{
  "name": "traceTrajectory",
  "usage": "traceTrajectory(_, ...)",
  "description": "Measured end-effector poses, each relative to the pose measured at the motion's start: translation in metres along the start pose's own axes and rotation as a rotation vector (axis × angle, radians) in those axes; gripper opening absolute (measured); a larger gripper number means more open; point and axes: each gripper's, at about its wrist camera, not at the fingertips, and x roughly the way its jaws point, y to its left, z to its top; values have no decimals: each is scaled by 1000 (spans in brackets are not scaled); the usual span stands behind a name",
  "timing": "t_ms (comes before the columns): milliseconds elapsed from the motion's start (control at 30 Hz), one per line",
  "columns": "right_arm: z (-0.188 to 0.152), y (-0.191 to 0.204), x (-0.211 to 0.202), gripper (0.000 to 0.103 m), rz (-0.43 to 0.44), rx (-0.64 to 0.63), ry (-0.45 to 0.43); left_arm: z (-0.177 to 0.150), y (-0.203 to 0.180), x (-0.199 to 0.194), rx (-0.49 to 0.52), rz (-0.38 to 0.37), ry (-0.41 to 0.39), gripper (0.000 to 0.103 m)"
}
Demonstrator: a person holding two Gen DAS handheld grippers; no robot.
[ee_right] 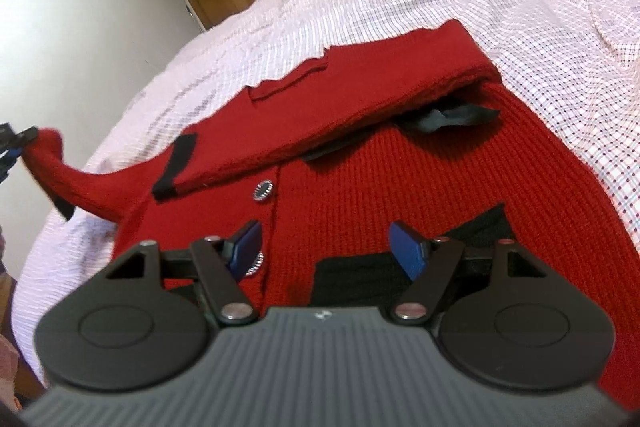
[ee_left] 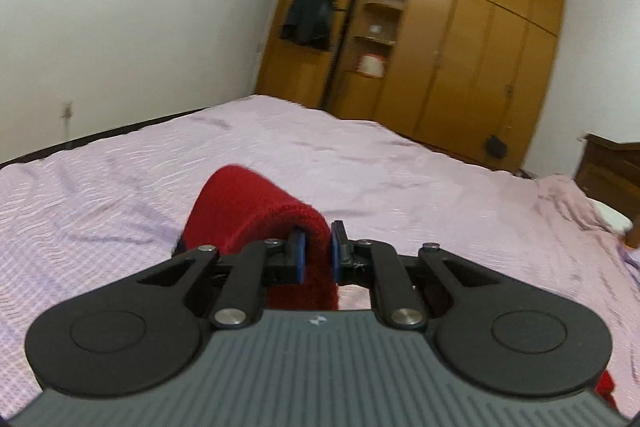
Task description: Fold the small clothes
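Red knit cardigan (ee_right: 400, 167) lies on the checked bedspread (ee_right: 520, 7). Left gripper (ee_left: 317, 254) clamps its sleeve (ee_right: 72, 183), lifted off the bed; right gripper (ee_right: 326, 251) hangs jaws apart over the body

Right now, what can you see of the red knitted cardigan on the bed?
The red knitted cardigan lies front-up on the pink checked bedspread, with black trim patches and round silver-rimmed buttons down its closed front. One sleeve is folded across the chest. The other sleeve is lifted off the bed, pinched in the shut left gripper. The open right gripper hovers over the hem; contact is unclear.
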Motion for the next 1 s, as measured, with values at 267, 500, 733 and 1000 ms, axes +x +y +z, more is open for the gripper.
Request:
traceTrajectory(267,2,-3,-13,73,18,-3,-39,-9,-81,-1,23,-122,15,14)
traceTrajectory(500,3,-16,-16,73,15,39,-57,-40,-157,17,67,-199,75,14)
traceTrajectory(733,3,-28,-17,73,11,68,-67,-94,-209,49,120,-247,200,14)
traceTrajectory(1000,1,-39,-14,73,10,103,-56,-160,-207,94,198,-265,419,14)
